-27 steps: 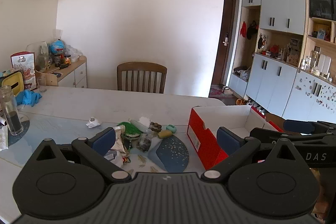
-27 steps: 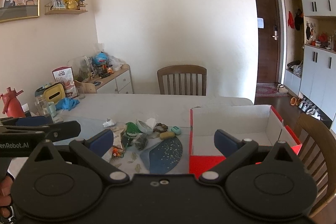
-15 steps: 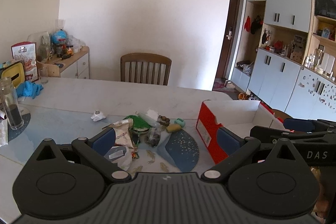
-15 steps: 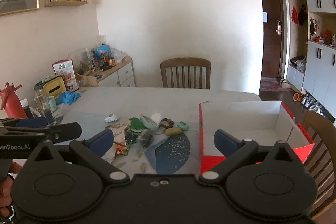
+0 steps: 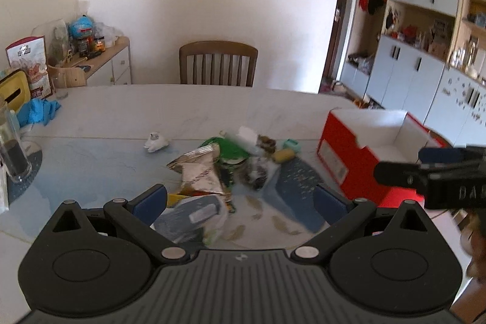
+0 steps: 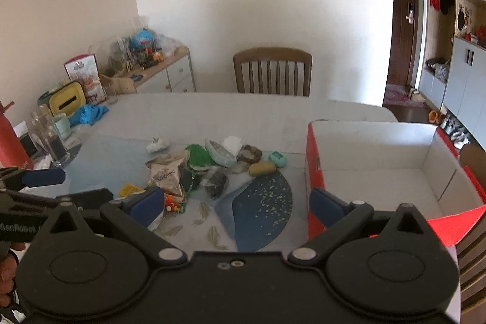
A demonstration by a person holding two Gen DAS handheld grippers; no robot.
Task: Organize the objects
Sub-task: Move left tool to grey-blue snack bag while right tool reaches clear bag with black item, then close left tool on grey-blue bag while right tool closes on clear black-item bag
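Note:
A pile of small objects lies mid-table: a silver snack bag (image 5: 199,172) (image 6: 165,173), a green packet (image 5: 231,149) (image 6: 199,155), a dark bag (image 6: 217,182), a yellow block (image 5: 283,154) (image 6: 262,168), a teal item (image 6: 277,159) and a white figurine (image 5: 155,141) (image 6: 157,144). An open red shoebox (image 5: 343,151) (image 6: 379,169) with a white inside stands to the right. My left gripper (image 5: 240,199) is open and empty, above the near side of the pile. My right gripper (image 6: 235,204) is open and empty, between pile and box.
A glass jar (image 5: 10,148) (image 6: 53,141), blue cloth (image 5: 38,111) and yellow box (image 6: 66,100) stand at the table's left. A red bottle (image 6: 9,141) is at far left. A wooden chair (image 5: 218,63) stands behind the table, another (image 6: 472,202) at right.
Both grippers have moved forward and tilted down toward the pile; the objects and the box now appear closer. Both stay open.

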